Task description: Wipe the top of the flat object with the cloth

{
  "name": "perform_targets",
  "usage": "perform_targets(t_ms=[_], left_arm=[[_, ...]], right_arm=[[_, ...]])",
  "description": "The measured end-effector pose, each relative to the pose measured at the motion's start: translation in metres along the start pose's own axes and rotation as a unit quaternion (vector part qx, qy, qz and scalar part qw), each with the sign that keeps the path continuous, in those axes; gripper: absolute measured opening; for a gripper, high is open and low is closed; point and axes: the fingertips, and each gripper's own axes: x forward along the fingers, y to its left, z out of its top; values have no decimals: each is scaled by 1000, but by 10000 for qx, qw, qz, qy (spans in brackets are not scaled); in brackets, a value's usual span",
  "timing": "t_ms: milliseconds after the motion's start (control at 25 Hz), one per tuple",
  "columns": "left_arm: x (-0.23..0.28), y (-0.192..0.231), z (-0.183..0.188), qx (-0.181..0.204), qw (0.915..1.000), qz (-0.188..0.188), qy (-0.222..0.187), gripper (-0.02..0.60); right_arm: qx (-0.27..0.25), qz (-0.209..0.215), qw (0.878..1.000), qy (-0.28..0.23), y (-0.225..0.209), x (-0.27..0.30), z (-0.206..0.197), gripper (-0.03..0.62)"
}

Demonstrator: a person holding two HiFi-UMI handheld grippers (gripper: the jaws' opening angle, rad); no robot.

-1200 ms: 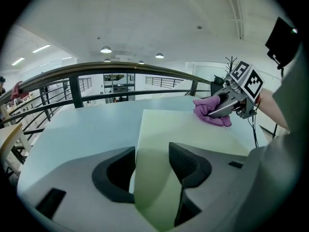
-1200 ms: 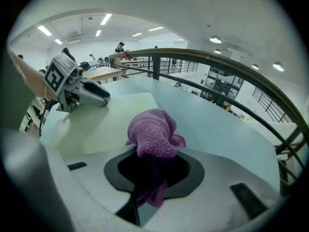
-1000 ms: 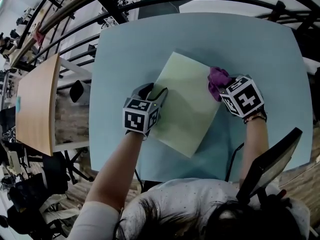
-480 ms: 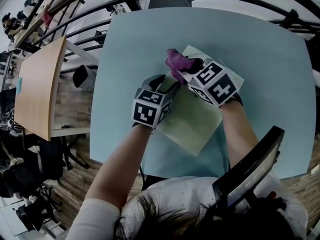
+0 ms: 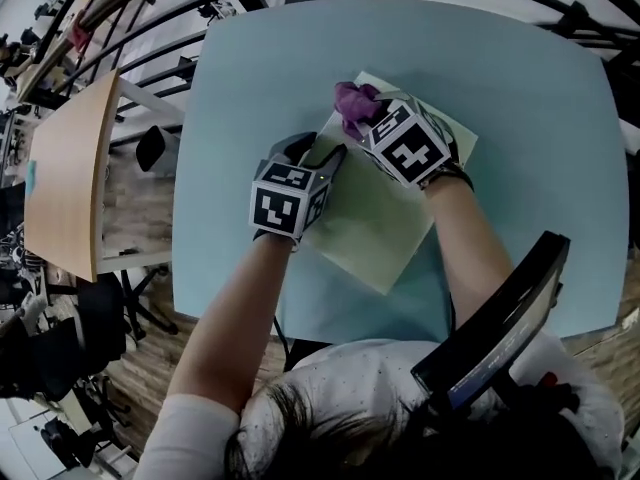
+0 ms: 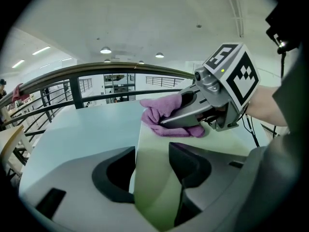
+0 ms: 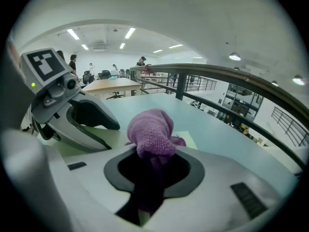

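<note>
Head view: cloth (image 5: 352, 101) crossed flat object (image 5: 375, 218).

Open-plan office hall: desks (image 7: 112, 85), ceiling strip lights (image 7: 73, 34), balcony railing (image 7: 217, 74).

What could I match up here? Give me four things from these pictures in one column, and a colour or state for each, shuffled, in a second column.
Things:
1. cloth
2. flat board
3. table
4. left gripper

Colours or states:
A. light blue
B. jaws apart, at one edge of the flat board
C. purple, pinched in the right gripper
D. pale green, lying on the table

Pairs: 1-C, 2-D, 3-A, 4-B.
</note>
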Motion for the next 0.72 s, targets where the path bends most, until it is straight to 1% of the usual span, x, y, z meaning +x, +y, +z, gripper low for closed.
perform_targets(t_ms=[200, 480, 560, 720], left_arm=[[0, -1, 1, 2, 10000, -6, 18, 210], [2, -1, 1, 5, 10000, 5, 17, 210], [1, -3, 1, 1, 10000, 9, 7, 210], [1, -5, 2, 11, 10000, 22, -8, 210]], right_arm=[[141, -132, 9998, 86, -9, -22, -22, 97], [257, -262, 9990, 260, -18, -67, -67, 95], [384, -306, 9984, 281, -19, -81, -79, 95], [722, -372, 9966, 154, -19, -101, -96, 95]])
